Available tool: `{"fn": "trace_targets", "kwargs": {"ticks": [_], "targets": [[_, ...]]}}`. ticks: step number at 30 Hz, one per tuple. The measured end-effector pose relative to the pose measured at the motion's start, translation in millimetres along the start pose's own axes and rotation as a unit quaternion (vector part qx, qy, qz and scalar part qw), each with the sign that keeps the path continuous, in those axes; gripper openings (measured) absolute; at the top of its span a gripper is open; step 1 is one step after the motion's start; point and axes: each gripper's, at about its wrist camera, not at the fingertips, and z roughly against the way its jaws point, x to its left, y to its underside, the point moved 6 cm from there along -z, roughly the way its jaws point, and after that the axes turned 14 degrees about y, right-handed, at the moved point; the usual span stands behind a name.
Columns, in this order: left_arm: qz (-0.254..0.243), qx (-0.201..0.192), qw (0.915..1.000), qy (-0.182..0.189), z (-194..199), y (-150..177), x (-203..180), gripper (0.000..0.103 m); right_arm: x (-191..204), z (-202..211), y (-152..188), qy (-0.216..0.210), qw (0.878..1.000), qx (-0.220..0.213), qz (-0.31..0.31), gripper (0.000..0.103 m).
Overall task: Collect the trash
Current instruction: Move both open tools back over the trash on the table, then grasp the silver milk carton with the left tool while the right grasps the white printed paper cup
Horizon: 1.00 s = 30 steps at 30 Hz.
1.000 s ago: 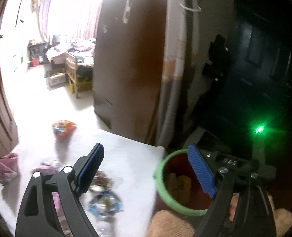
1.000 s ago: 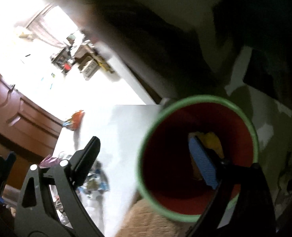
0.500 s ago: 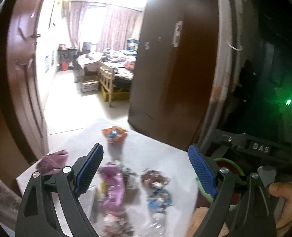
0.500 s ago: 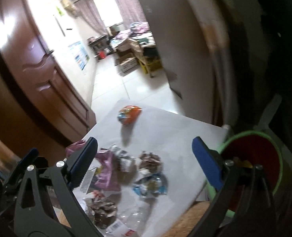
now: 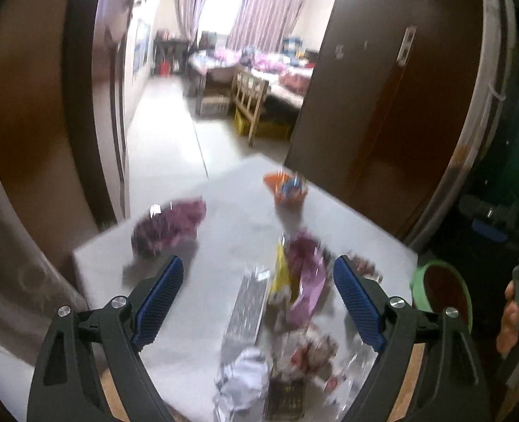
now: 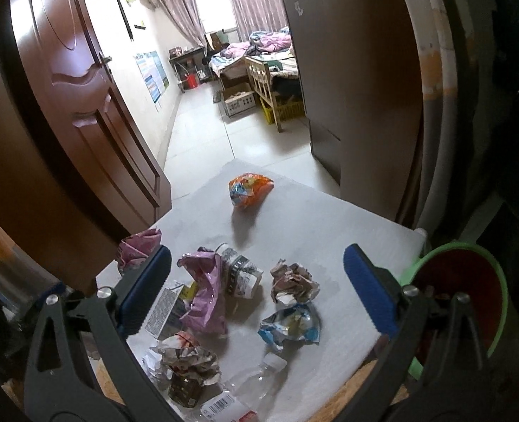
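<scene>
Both cameras are now looking across a grey table strewn with trash, having swung away from the green-rimmed bin that filled the right view a second ago.

At far left a pink crumpled wrapper is lying near the table edge. The left gripper is hovering over a silver foil strip, its jaws wide apart and holding nothing.

In the middle, a purple bag, a crumpled paper ball and a blue wrapper are lying close together, with an orange snack bag well apart at the far side.

The right gripper has just been opening its jaws; nothing is between them. This suggests one drop is finished and another pickup is beginning.

The bin is sitting beside the table's right edge, partly cut off by the gripper. The left view is blurred, so its nearest scraps are hard to identify.
</scene>
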Motion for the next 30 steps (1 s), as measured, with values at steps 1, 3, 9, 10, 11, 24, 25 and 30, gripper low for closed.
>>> {"fn": "trace_targets", "kwargs": {"ticks": [1, 3, 9, 10, 11, 24, 25, 30], "targets": [[0.002, 0.009, 1.0000, -0.004, -4.9, 6.0, 3.8, 0.082, -0.4, -1.3, 1.1, 0.000, 1.000, 0.002, -0.001, 0.097], [0.011, 0.037, 0.9991, -0.016, -21.6, 20.3, 11.9, 0.082, -2.0, -4.2, 3.8, 0.000, 1.000, 0.007, -0.003, 0.097], [0.015, 0.095, 0.9946, -0.039, -72.9, 42.0, 30.1, 0.073, -3.7, -14.1, 11.3, -0.003, 1.000, 0.024, -0.007, 0.097], [0.013, 0.100, 0.9940, -0.041, -77.5, 42.9, 31.3, 0.071, -3.5, -15.8, 13.1, -0.005, 1.000, 0.028, -0.007, 0.097], [0.016, 0.113, 0.9925, -0.042, -88.0, 45.0, 33.9, 0.068, -3.2, -16.9, 14.5, -0.006, 1.000, 0.030, -0.007, 0.097], [0.041, 0.168, 0.9841, -0.040, -135.4, 69.1, 46.0, 0.040, 9.0, -32.8, 31.2, -0.014, 0.998, 0.059, 0.010, 0.097], [0.040, 0.167, 0.9844, -0.039, -133.8, 69.6, 45.2, 0.040, 10.1, -33.7, 32.4, -0.014, 0.998, 0.061, 0.012, 0.097], [0.060, 0.142, 0.9876, -0.030, -109.3, 64.9, 45.5, 0.039, 17.3, -40.5, 38.4, -0.013, 0.997, 0.072, 0.020, 0.097]]}}
